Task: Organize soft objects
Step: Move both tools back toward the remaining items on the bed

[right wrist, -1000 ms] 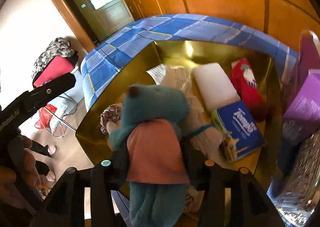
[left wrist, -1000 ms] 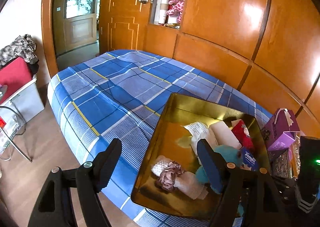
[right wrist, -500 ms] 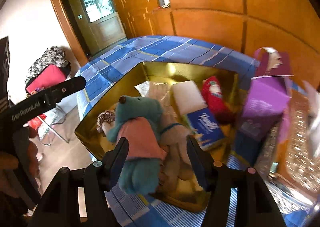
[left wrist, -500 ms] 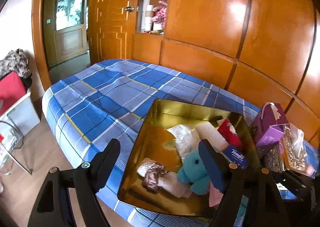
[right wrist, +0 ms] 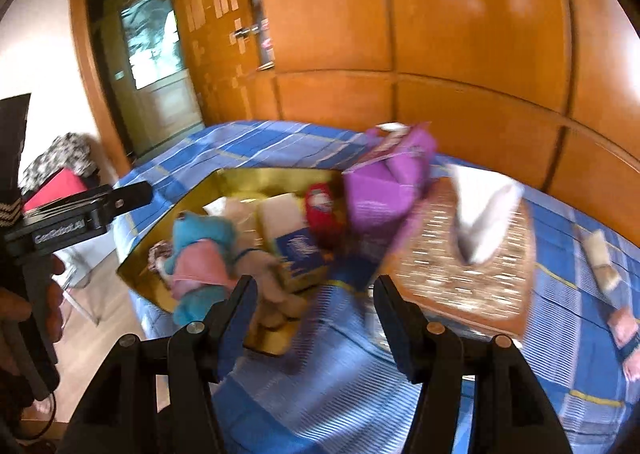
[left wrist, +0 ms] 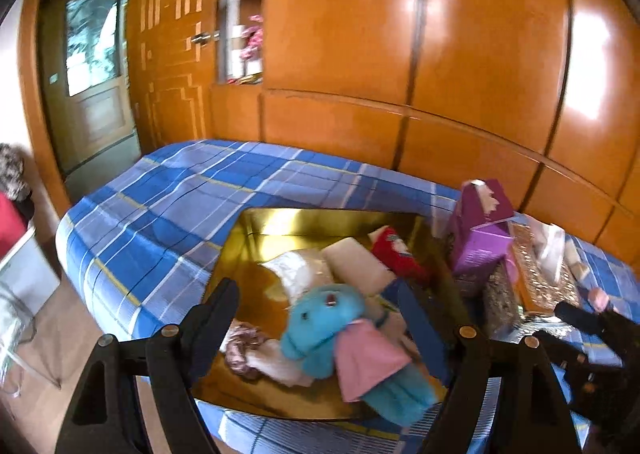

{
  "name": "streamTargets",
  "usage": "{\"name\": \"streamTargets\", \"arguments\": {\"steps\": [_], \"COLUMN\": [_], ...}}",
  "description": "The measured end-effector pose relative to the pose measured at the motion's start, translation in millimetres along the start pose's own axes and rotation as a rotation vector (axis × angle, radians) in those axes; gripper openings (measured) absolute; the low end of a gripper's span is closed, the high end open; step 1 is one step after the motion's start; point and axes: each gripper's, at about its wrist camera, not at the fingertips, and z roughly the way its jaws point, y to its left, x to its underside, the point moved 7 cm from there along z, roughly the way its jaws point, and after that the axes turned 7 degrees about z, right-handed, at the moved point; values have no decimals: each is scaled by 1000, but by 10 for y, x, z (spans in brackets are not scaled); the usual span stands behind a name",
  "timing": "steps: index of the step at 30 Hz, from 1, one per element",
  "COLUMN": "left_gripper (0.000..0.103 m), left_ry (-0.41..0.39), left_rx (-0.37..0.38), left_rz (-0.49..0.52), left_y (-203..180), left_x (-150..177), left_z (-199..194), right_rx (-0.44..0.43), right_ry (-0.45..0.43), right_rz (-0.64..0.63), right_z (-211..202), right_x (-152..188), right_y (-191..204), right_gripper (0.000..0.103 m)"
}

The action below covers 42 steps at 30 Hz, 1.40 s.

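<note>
A gold tray (left wrist: 332, 214) sits on the blue plaid bed. In it lies a teal plush in a pink shirt (left wrist: 324, 318), beside a beige plush (right wrist: 260, 266), a scrunchie (left wrist: 244, 338), a white pad (left wrist: 356, 262), a red packet (left wrist: 396, 254) and a blue tissue pack (right wrist: 300, 254). My left gripper (left wrist: 316, 290) hangs open in front of the tray, above the plush, touching nothing. My right gripper (right wrist: 316, 282) is open and empty over the bedspread, just right of the tray's near corner. The teal plush (right wrist: 200, 238) lies free to its left.
A purple box (right wrist: 384, 190) and a glittery tissue box (right wrist: 460, 274) with a white tissue (right wrist: 484, 206) stand right of the tray. Small soft items (right wrist: 600, 254) lie on the bed at the far right. Wooden wardrobe panels back the bed; the floor drops off at left.
The right gripper opened, let go of the teal plush in the tray, then pulled back and swung right. The left gripper drew back and rose, so the tray looks smaller.
</note>
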Motion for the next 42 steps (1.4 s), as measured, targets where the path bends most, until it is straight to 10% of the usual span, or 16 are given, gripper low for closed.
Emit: {"name": "streamTargets", "arguments": {"steps": [28, 42], "left_gripper": [82, 84], "left_ry": [-70, -16], "left_rx": [368, 539], "left_rz": [339, 480], "left_y": [-1912, -2819], "left_x": [-364, -345], "left_z": [-313, -351], "right_rx": [567, 654], "right_ry": [71, 347], "right_rz": [640, 205], "right_z": [-1330, -541], "right_x": [1136, 669], "right_y": [-3586, -4213], "right_gripper": [62, 63]}}
